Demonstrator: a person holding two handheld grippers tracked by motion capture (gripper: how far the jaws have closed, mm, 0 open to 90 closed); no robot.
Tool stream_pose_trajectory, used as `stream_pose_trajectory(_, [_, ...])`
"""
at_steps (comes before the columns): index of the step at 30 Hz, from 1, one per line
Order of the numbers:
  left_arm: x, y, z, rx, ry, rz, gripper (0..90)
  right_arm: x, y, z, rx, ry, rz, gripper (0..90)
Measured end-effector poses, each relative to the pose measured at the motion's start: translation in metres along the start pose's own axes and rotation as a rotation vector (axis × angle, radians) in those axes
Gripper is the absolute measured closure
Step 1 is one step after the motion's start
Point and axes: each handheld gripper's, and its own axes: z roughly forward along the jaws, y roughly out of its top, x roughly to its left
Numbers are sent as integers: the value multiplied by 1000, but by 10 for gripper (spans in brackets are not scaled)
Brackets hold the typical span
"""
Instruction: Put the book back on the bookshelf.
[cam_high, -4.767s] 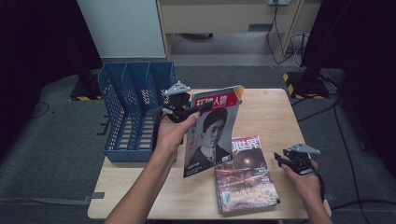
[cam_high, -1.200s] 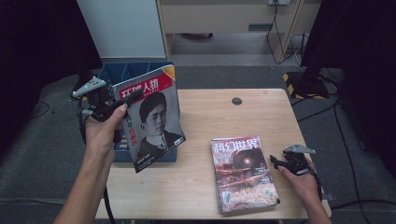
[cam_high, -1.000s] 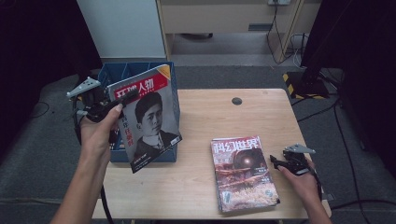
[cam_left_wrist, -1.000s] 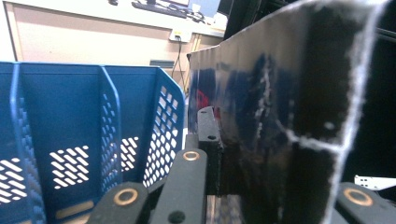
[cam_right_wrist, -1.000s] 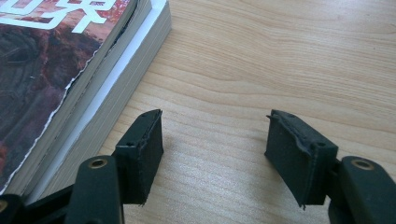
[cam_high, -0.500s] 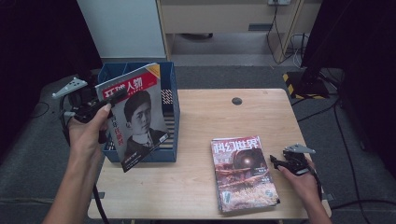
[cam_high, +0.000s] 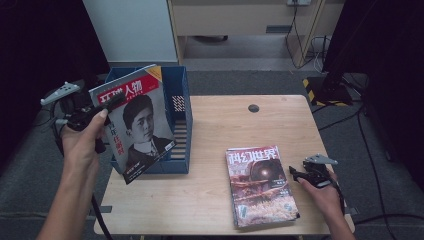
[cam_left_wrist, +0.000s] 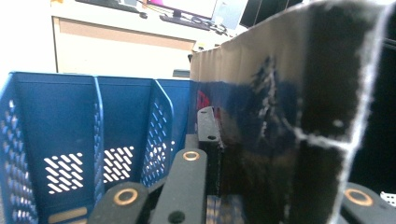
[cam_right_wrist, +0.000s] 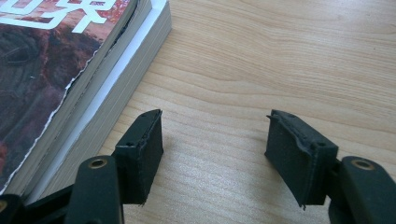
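My left gripper (cam_high: 113, 100) is shut on the upper left edge of a magazine with a portrait cover (cam_high: 141, 121), held upright and tilted over the front of the blue file rack (cam_high: 178, 93). In the left gripper view the magazine's dark back (cam_left_wrist: 289, 140) stands clamped at my left gripper (cam_left_wrist: 218, 154), with the rack's slots (cam_left_wrist: 56, 130) beyond on the left. My right gripper (cam_high: 296, 174) rests open on the table just right of a stack of magazines (cam_high: 260, 185). Its jaws (cam_right_wrist: 215, 144) stand apart on bare wood beside the stack's edge (cam_right_wrist: 70, 93).
The wooden table (cam_high: 225, 125) has a small black round cap (cam_high: 254, 108) near its far edge. The rack hangs over the table's left side. Dark floor, cables and a cabinet lie beyond the table.
My left hand has carried the portrait magazine leftward, from the rack's right part to its left front. The right gripper and the stack have not moved.
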Motion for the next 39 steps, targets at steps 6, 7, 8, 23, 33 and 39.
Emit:
stream_pose_trajectory(6, [7,0,-4,-7,12,-12,859,0,0,0,0,0,1,362])
stream_pose_trajectory(7, [9,0,-4,-8,15,-15,859,0,0,0,0,0,1,362])
stream_pose_trajectory(8, [10,0,-5,-9,17,-16,859,0,0,0,0,0,1,362])
stream_pose_trajectory(23, [21,3,-15,-24,43,-22,859,0,0,0,1,2,2,360])
stream_pose_trajectory(33, [25,5,-21,-31,54,-24,859,0,0,0,2,3,1,359])
stream_pose_trajectory(39, [26,6,-23,-36,58,-26,859,0,0,0,2,3,1,359])
